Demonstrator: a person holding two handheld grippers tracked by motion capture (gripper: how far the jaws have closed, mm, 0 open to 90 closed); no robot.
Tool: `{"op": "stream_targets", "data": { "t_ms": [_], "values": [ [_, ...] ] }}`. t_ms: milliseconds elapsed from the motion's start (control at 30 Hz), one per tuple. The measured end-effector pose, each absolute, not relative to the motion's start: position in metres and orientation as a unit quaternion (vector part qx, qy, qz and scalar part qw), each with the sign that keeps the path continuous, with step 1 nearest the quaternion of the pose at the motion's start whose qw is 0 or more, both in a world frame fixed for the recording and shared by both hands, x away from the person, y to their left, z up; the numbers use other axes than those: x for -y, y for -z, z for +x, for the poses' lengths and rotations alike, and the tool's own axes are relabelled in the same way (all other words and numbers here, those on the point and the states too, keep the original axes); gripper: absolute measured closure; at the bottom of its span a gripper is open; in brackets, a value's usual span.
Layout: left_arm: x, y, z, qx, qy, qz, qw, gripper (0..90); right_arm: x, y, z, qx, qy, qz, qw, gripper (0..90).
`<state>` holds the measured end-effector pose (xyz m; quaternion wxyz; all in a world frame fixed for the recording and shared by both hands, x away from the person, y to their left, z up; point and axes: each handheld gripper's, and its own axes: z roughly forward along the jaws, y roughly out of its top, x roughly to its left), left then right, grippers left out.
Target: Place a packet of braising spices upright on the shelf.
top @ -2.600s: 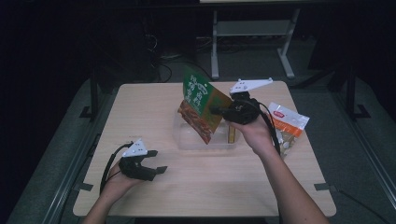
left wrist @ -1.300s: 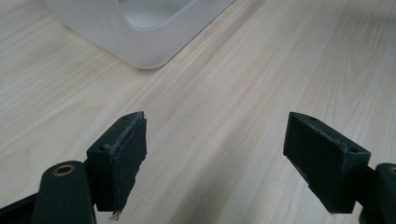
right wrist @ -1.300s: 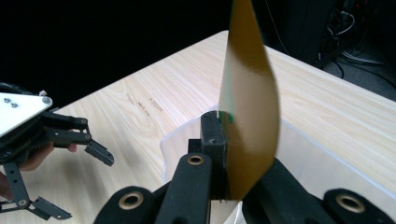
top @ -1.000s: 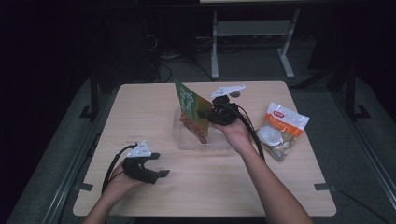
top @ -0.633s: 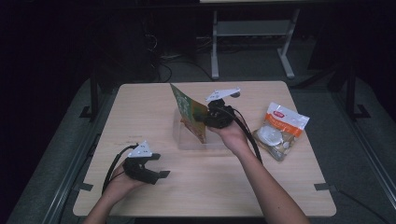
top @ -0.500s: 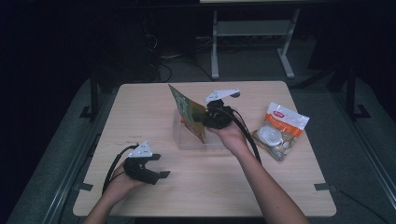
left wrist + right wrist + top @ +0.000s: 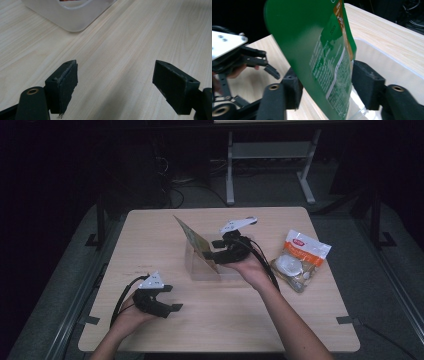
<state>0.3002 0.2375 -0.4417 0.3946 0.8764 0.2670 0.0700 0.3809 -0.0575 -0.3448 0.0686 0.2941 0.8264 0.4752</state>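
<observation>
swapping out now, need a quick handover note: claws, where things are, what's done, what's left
Right claw: jaws just opened, green snack packet between them, standing tilted in the clear plastic bin.
Left claw: open, holding nothing, low over the light wooden table.
Orange-and-white snack bag: on the table, right of the bin.
Done: green packet in the bin.
Left: probably the orange-and-white bag.

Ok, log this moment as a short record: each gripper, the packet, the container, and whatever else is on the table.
right gripper: jaws have just been opening; the green snack packet stands between them, pads no longer pressing it
green snack packet: tilted, lower end inside the clear plastic container
left gripper: open, nothing between its jaws, resting low at the near left of the table
clear plastic container: mid-table
other item: white and orange packet, lying flat right of the container
</observation>
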Motion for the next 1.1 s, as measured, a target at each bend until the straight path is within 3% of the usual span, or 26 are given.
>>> {"op": "stream_targets", "data": {
  "t_ms": [600,1100],
  "values": [
    [-0.238,0.443,0.300,-0.260,-0.067,0.879,0.394,18.3,0.076,0.349,0.349,-0.828,-0.499,0.251,0.049,29.4],
    [-0.234,0.444,0.297,-0.251,-0.066,0.886,0.384,17.2,0.115,0.385,0.312,-0.847,-0.464,0.253,0.054,28.7]
  ]
}}
